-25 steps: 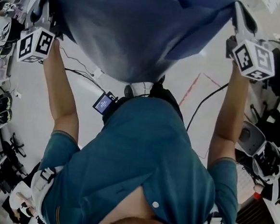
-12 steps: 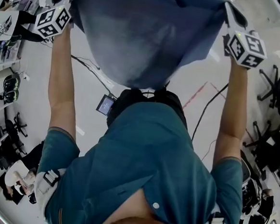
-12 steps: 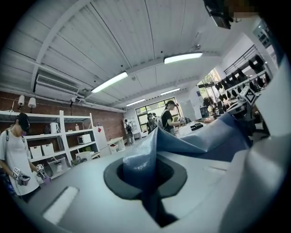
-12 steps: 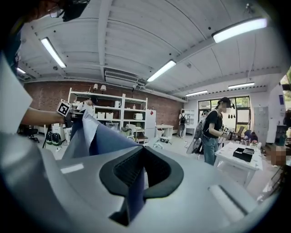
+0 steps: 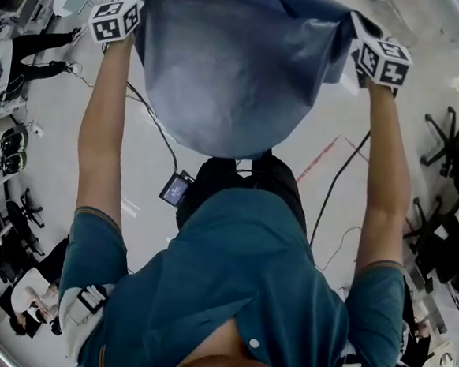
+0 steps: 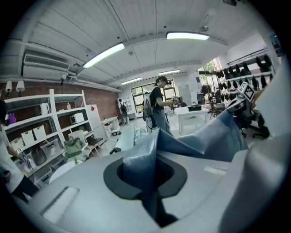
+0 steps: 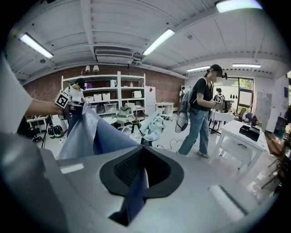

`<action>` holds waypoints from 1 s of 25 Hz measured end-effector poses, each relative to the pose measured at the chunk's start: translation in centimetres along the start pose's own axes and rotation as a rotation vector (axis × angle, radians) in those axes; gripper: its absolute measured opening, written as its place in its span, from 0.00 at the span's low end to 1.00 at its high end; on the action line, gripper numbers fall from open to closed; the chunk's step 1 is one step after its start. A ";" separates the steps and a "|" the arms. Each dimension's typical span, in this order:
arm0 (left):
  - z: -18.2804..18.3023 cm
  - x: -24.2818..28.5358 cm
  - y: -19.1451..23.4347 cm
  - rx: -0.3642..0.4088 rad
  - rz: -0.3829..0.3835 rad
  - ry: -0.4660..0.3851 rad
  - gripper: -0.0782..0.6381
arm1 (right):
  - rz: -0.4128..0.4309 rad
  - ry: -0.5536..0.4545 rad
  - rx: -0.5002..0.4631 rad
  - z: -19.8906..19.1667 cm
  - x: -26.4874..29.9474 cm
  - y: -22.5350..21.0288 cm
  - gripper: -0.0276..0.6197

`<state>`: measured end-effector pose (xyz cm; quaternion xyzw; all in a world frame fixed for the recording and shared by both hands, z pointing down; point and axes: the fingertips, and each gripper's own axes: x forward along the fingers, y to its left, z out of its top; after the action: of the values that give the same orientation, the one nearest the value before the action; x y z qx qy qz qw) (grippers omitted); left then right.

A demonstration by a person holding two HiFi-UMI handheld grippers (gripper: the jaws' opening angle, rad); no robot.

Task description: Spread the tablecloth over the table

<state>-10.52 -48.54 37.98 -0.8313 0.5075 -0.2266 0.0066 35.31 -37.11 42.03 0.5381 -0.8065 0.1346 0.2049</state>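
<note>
Tablecloth (image 5: pixel 222 75) billows further out now my arms have stretched forward. Left gripper (image 5: pixel 126 11) and right gripper (image 5: pixel 365 45) each pinch a corner tight, so it looks ready to lay down.

Bright even light fr ceiling strip lights (image 6: pixel 103 54); fisheye warp, dark vignette at edges.
</note>
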 end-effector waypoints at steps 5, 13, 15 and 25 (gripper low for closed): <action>-5.5 4.5 0.2 -0.073 -0.044 0.138 0.12 | 0.022 0.129 0.038 -4.1 5.5 -0.9 0.07; -13.9 8.5 -0.1 -0.131 -0.088 0.366 0.34 | 0.001 0.321 0.115 -11.6 12.1 -2.4 0.07; -15.2 8.5 0.0 -0.126 -0.061 0.377 0.34 | 0.012 0.377 0.155 -14.0 13.0 -2.2 0.07; -20.8 7.2 2.3 -0.091 -0.099 0.406 0.65 | -0.013 0.465 0.246 -21.5 13.6 0.7 0.08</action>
<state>-17.67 -51.21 58.80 -0.7920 0.4665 -0.3665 -0.1444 34.03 -38.50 67.42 0.5189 -0.7117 0.3503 0.3187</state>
